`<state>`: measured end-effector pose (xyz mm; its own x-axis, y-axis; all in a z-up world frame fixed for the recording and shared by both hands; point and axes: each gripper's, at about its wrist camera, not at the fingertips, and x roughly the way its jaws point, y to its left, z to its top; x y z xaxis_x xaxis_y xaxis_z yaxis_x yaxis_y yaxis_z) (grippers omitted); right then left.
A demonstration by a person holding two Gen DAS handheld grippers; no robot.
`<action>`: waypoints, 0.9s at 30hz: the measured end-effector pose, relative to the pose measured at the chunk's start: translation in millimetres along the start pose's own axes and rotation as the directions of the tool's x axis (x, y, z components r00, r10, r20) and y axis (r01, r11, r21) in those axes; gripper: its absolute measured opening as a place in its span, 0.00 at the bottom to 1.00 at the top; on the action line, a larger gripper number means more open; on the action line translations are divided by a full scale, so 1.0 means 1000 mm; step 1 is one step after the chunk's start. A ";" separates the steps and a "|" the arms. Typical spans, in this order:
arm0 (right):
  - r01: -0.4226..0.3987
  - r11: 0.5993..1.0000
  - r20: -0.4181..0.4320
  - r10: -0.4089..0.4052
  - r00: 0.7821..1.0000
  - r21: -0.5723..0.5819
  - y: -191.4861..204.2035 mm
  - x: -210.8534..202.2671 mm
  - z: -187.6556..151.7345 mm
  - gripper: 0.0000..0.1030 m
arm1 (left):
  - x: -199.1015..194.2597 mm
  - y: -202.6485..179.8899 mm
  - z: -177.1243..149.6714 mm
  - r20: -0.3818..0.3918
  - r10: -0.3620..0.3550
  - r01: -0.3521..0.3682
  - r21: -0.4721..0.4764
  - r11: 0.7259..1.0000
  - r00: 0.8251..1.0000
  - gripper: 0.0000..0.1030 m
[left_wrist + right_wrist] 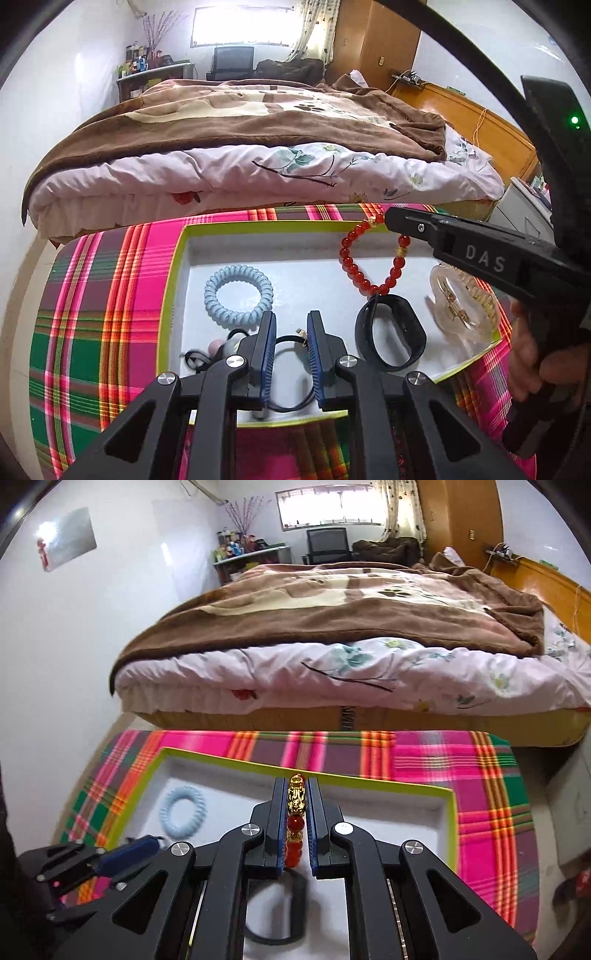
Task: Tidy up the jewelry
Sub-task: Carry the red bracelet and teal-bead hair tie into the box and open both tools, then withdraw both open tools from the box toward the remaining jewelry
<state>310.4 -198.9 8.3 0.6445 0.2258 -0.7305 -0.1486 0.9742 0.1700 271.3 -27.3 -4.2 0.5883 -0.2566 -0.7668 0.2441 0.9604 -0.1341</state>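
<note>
A tray (pixel 173 280) with a lime-green rim and white floor is sitting on the desk (pixel 96 295), which is wearing a pink, green and orange plaid cloth; bare cloth is showing left of the tray and along its far rim. Behind it, a bed (pixel 258 162) is filling the upper half of both frames. Inside the tray, a black band (pixel 391 332) is lying lower right, a pale blue coil hair tie (pixel 238 293) at centre left, and a clear hair claw (pixel 461 306) against the right rim. The red bead bracelet (pixel 360 275), with a gold charm, is hanging over the tray's upper right, its lowest beads touching the band. The right gripper (pixel 297 812) is pinching the bracelet in narrow jaws. The left gripper (pixel 291 339) is hovering low over a thin black cord (pixel 288 338), jaws narrow and gripping nothing.
</note>
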 end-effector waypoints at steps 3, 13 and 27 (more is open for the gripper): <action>0.049 0.999 -0.012 -0.049 0.999 -0.009 -0.004 0.004 0.000 0.09 | 0.004 -0.003 0.000 -0.008 -0.008 0.008 0.004 1.000 1.000 0.17; 0.123 0.992 -0.068 -0.126 0.990 -0.040 -0.005 0.020 -0.004 0.09 | 0.010 -0.007 -0.003 -0.025 0.000 0.000 0.011 1.000 1.000 0.18; 0.114 0.993 -0.070 -0.116 0.991 -0.032 -0.003 0.015 -0.005 0.13 | 0.004 -0.008 -0.005 -0.025 0.012 -0.013 -0.004 1.000 1.000 0.44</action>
<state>316.3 -198.8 -6.5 0.6036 0.1104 -0.7896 -0.0980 0.9931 0.0639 267.9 -35.2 -9.5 0.5718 -0.2418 -0.7840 0.2336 0.9640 -0.1269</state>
